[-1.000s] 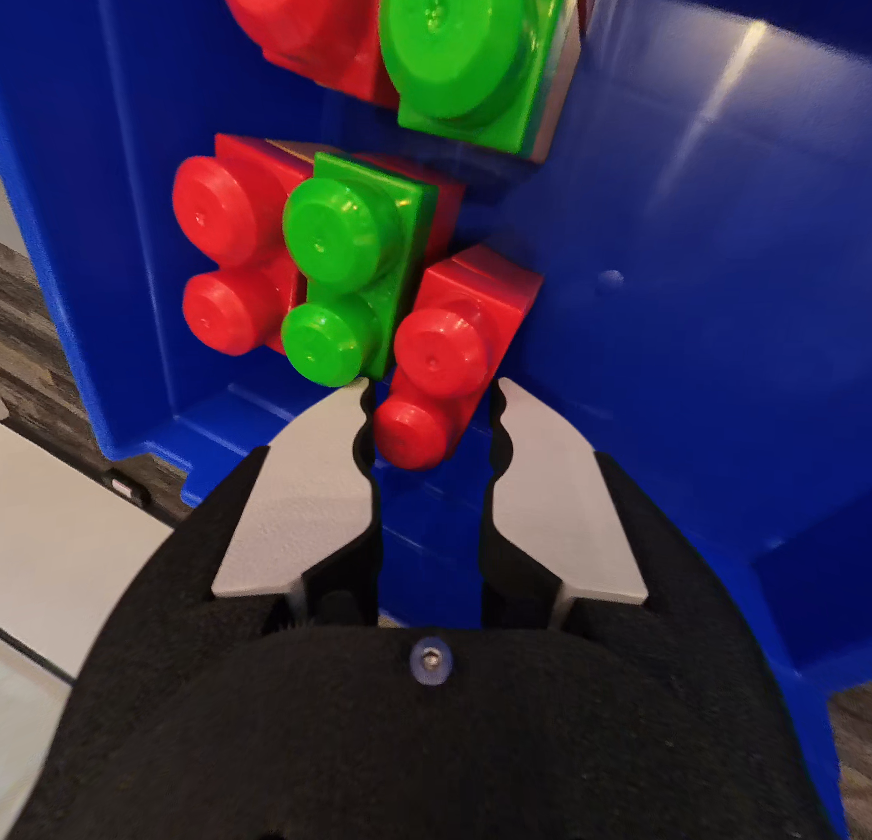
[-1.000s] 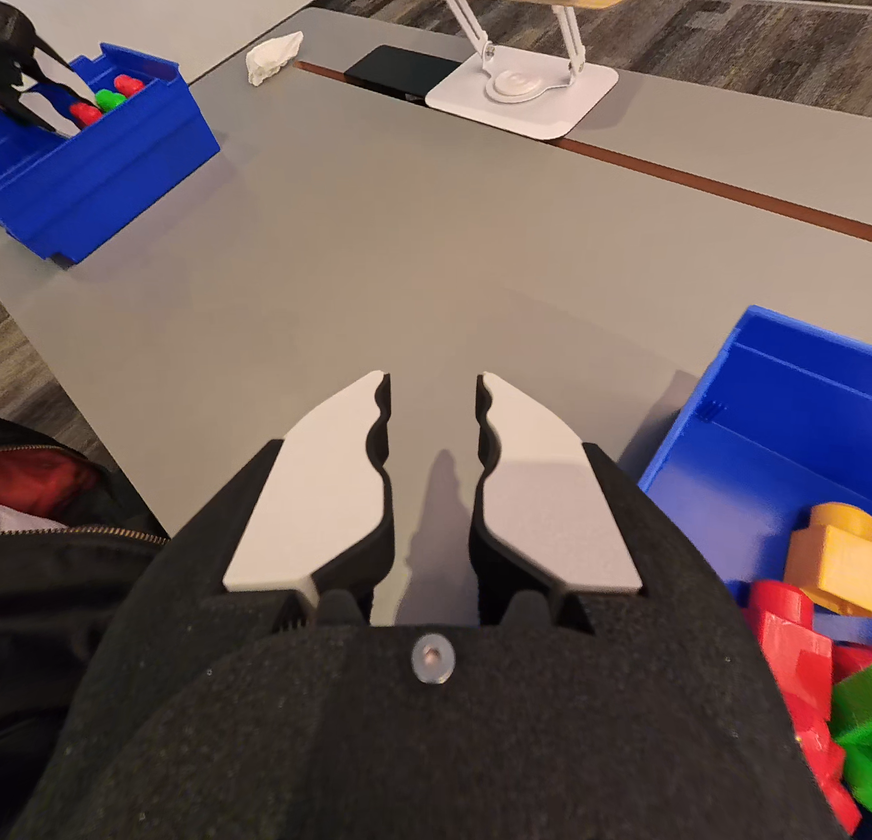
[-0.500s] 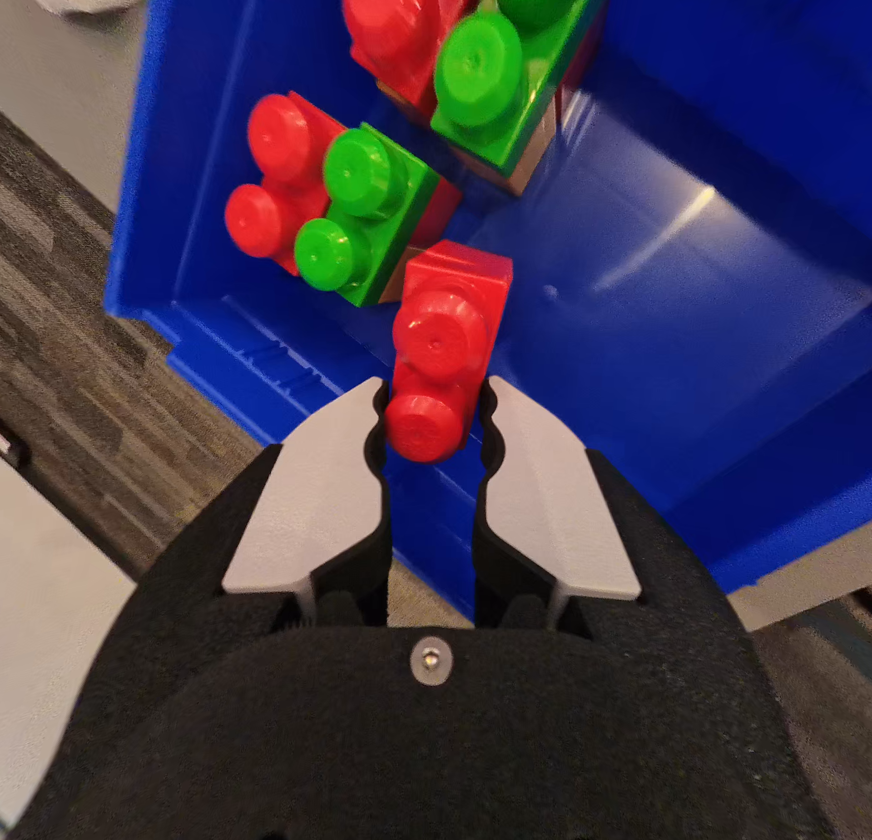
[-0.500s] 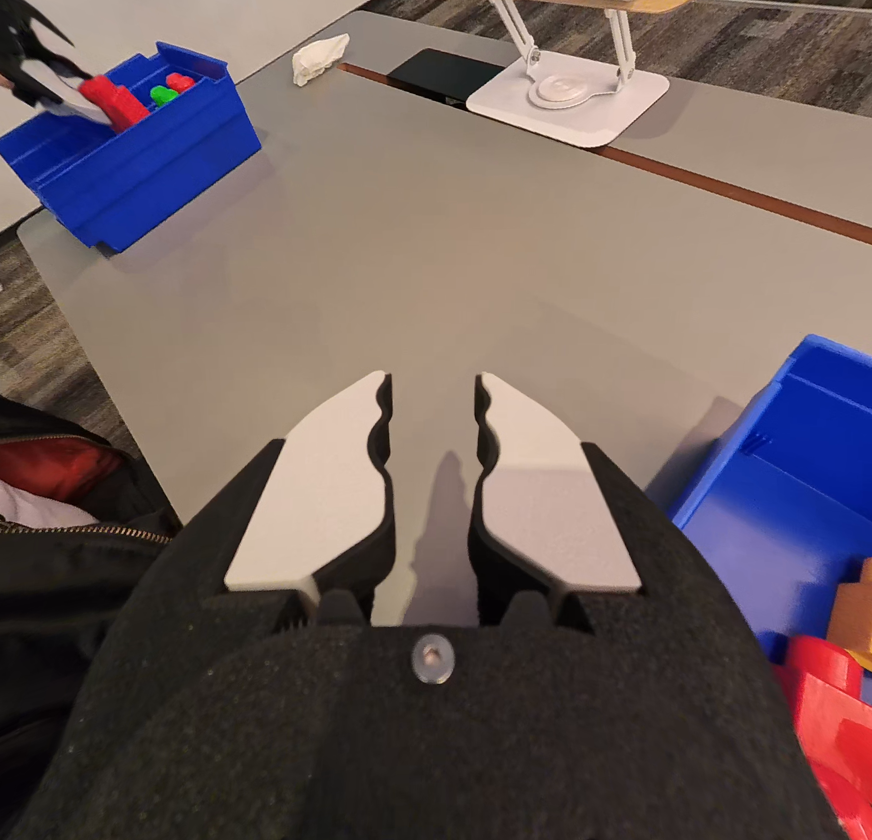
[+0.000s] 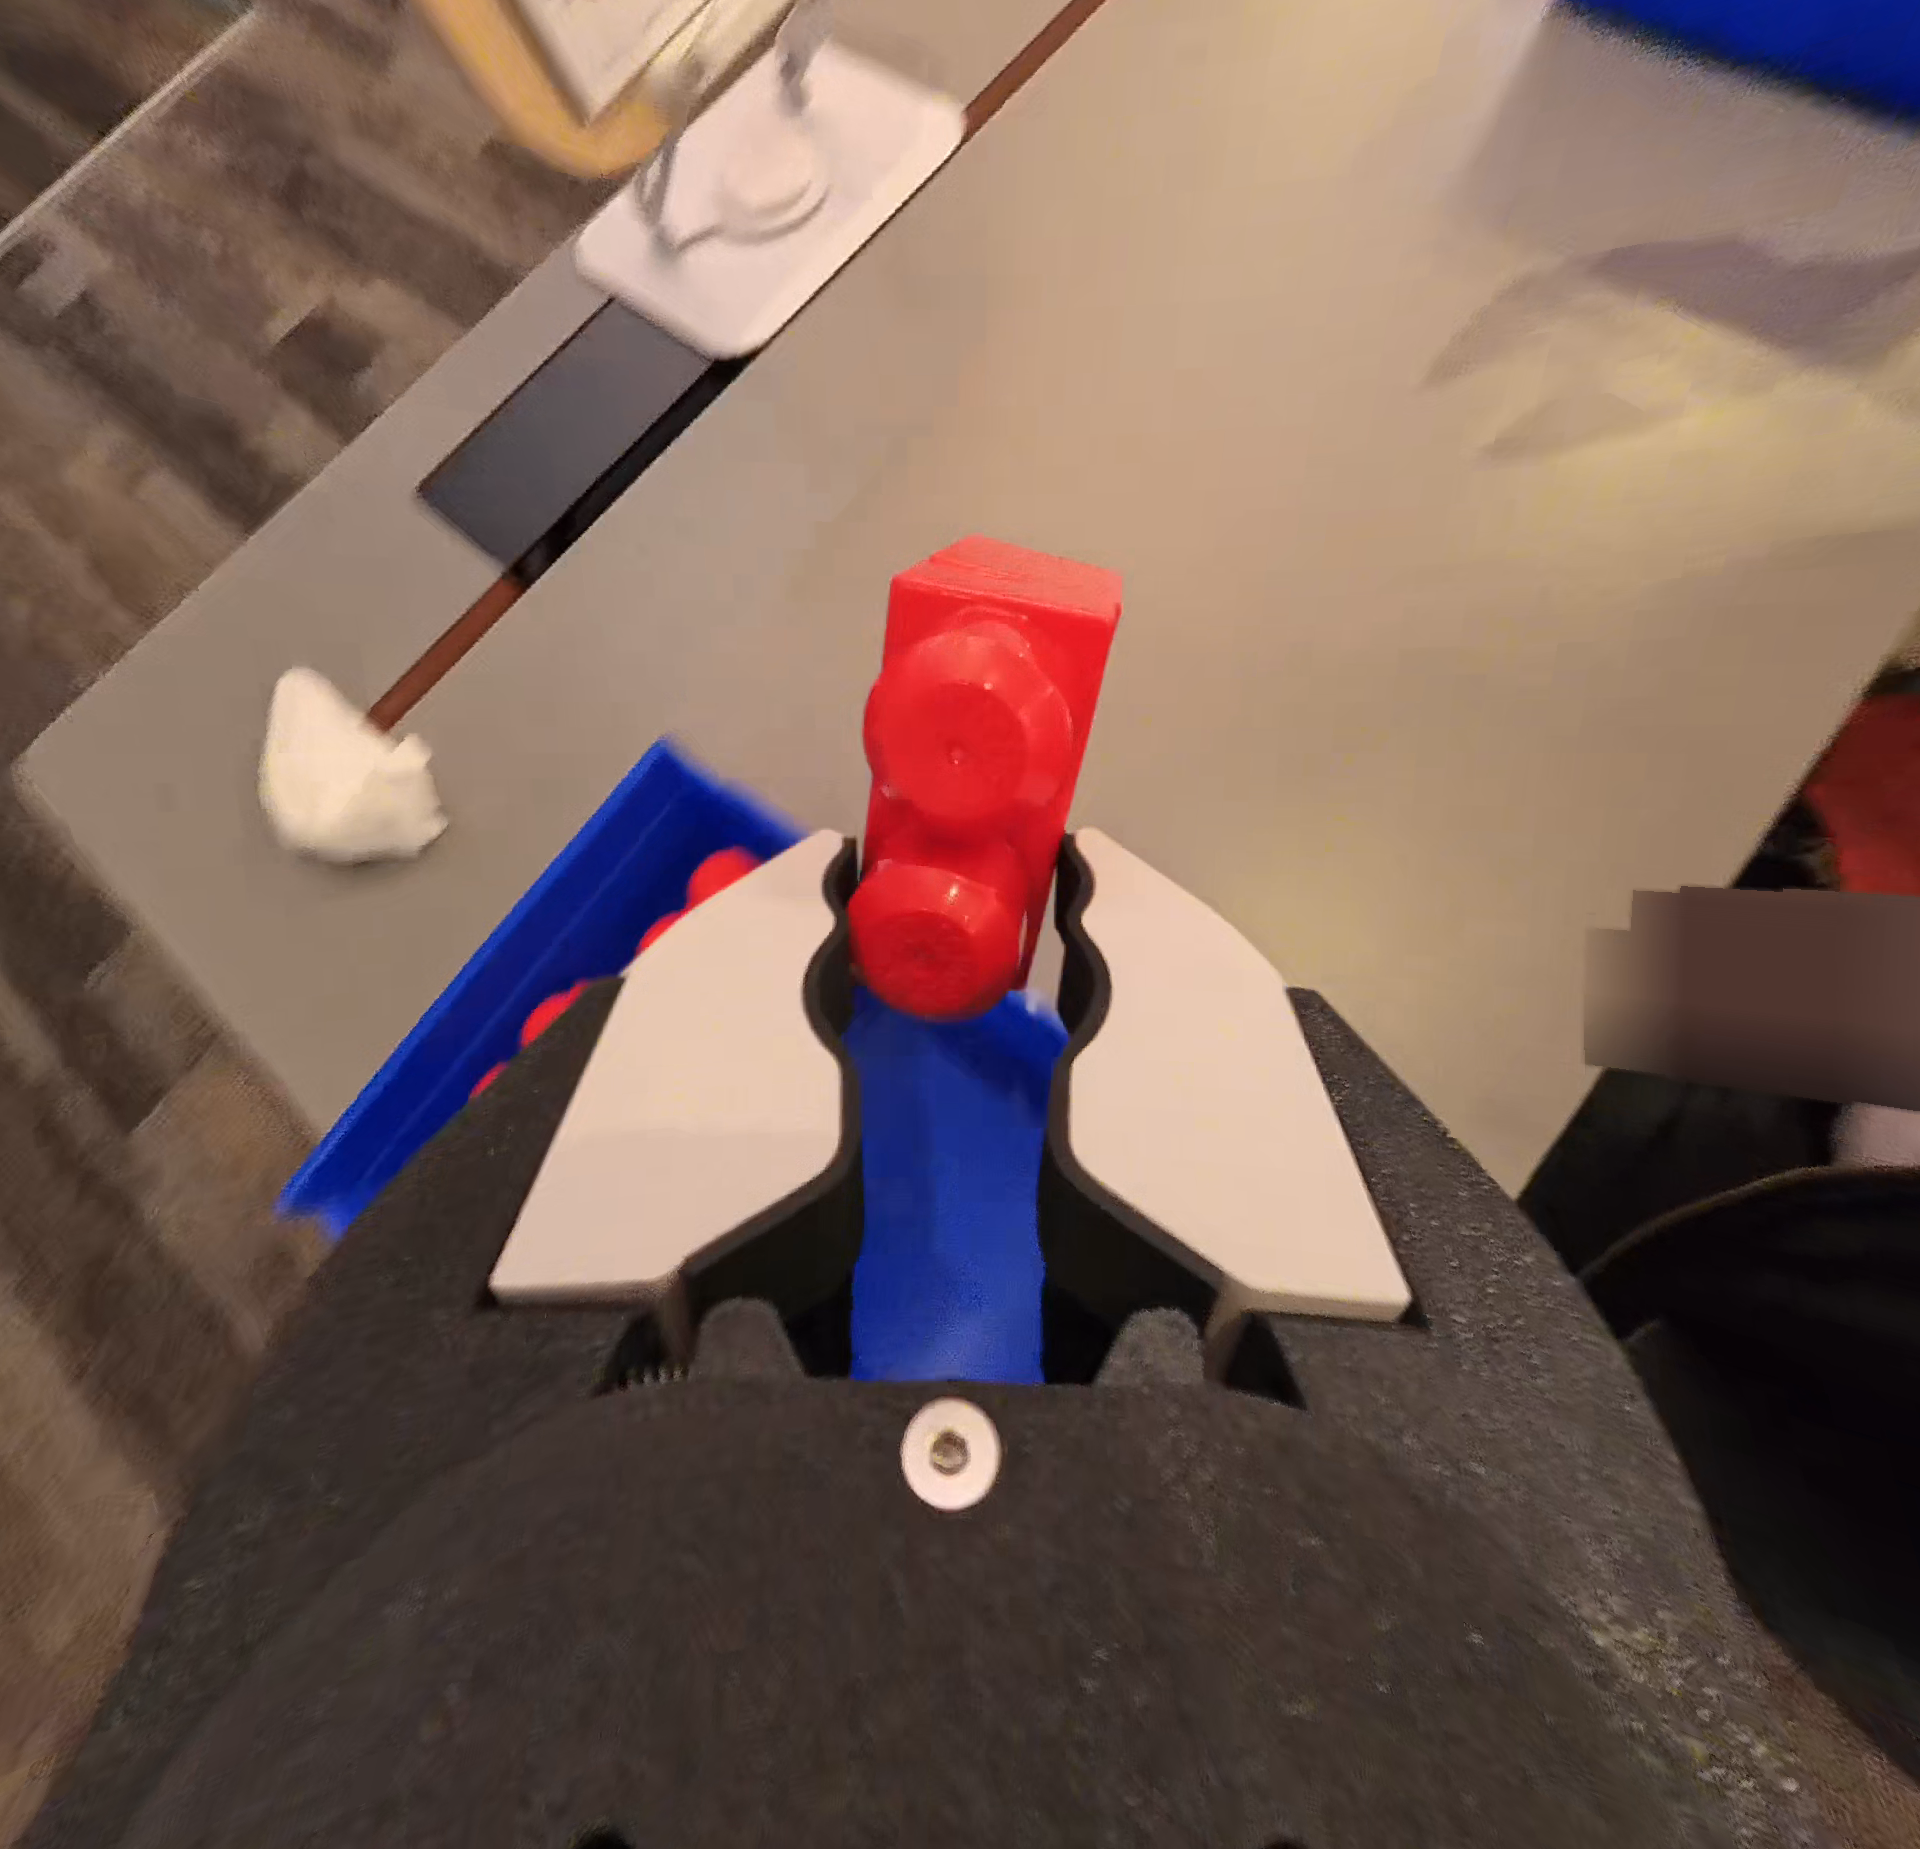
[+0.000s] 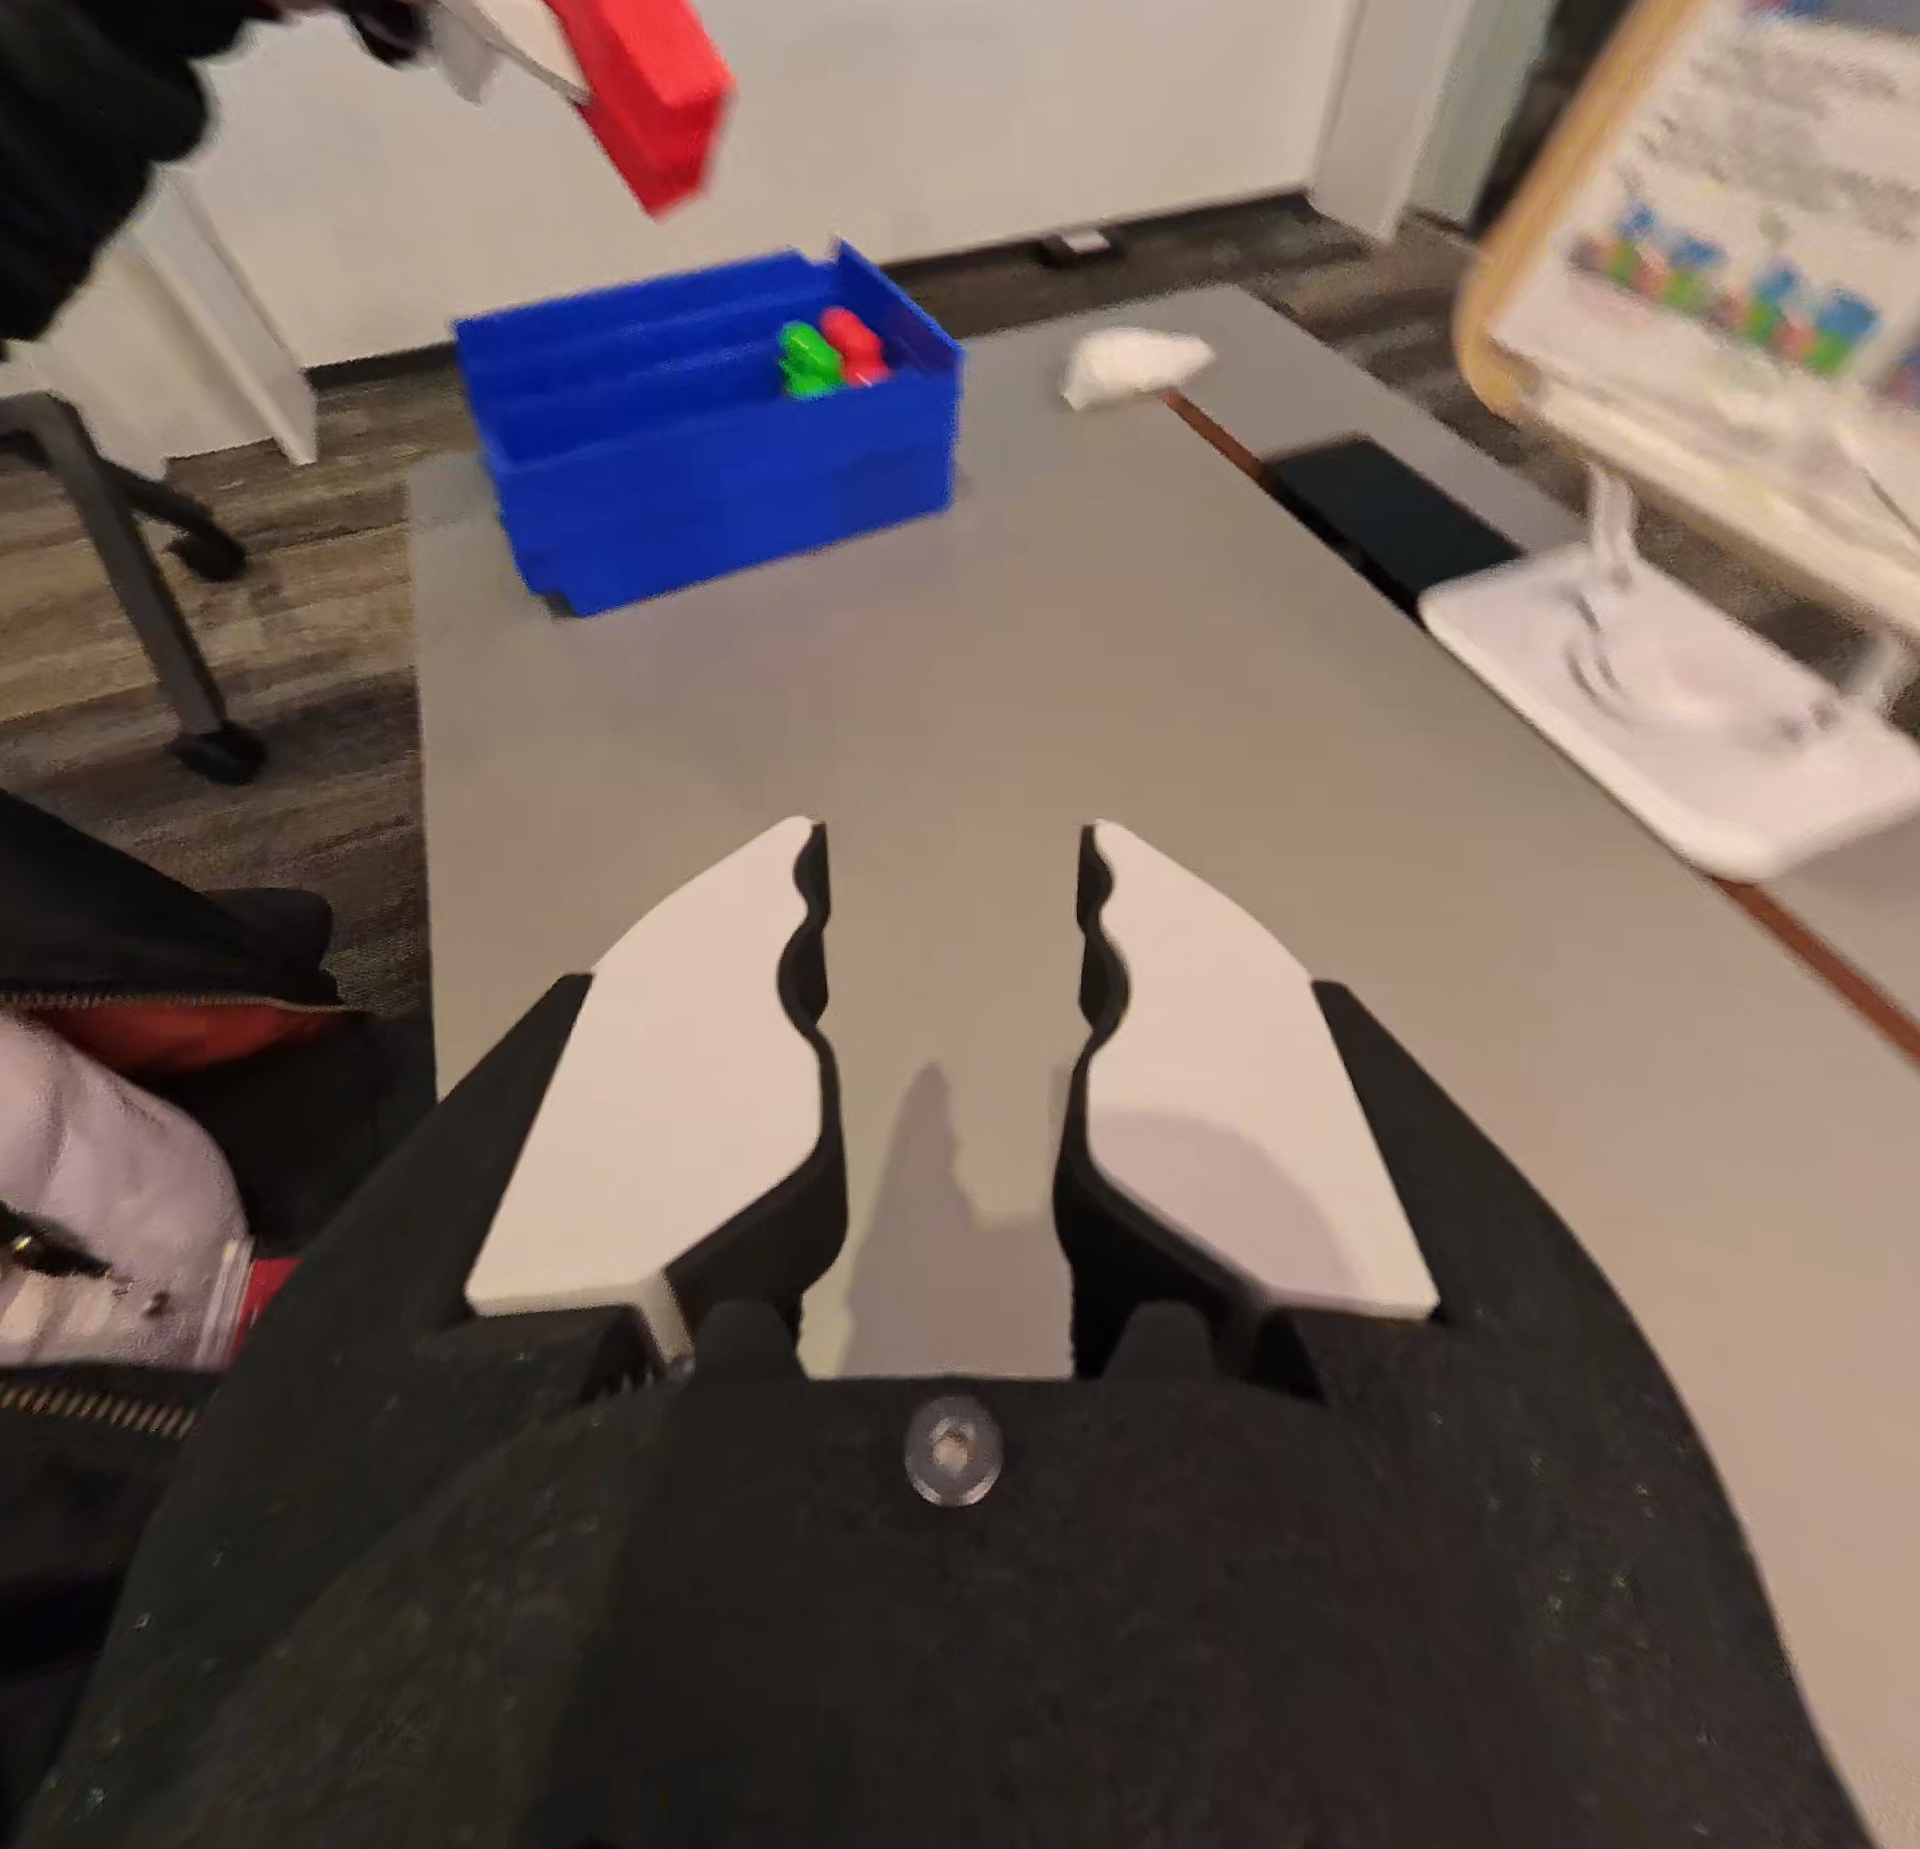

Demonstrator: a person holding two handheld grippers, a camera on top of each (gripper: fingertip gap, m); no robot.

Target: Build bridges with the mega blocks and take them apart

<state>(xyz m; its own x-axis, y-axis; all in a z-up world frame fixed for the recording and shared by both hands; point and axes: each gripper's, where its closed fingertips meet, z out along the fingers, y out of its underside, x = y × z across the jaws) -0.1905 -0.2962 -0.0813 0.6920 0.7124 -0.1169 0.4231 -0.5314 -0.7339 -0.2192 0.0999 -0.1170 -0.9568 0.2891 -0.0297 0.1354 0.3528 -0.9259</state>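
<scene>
My left gripper (image 5: 951, 854) is shut on a red two-stud mega block (image 5: 987, 719) and holds it in the air above the blue bin (image 5: 488, 999). In the right wrist view the same red block (image 6: 639, 64) hangs high at the top left, above the blue bin (image 6: 717, 480), which holds green and red blocks (image 6: 831, 350). My right gripper (image 6: 951, 843) is open and empty, low over the grey table (image 6: 935, 677).
A white crumpled tissue (image 5: 343, 781) lies by the bin at the table's far corner. A dark phone (image 6: 1382, 516) and a white stand (image 6: 1683, 750) holding a picture board (image 6: 1714, 230) sit along the right. A second blue bin (image 5: 1756, 12) shows far off. Some 40 cm of space lies between my two pairs of fingers.
My left gripper has lifted the red block up out of the blue bin and swung toward the table. My right gripper has turned left, away from its own bin, still open.
</scene>
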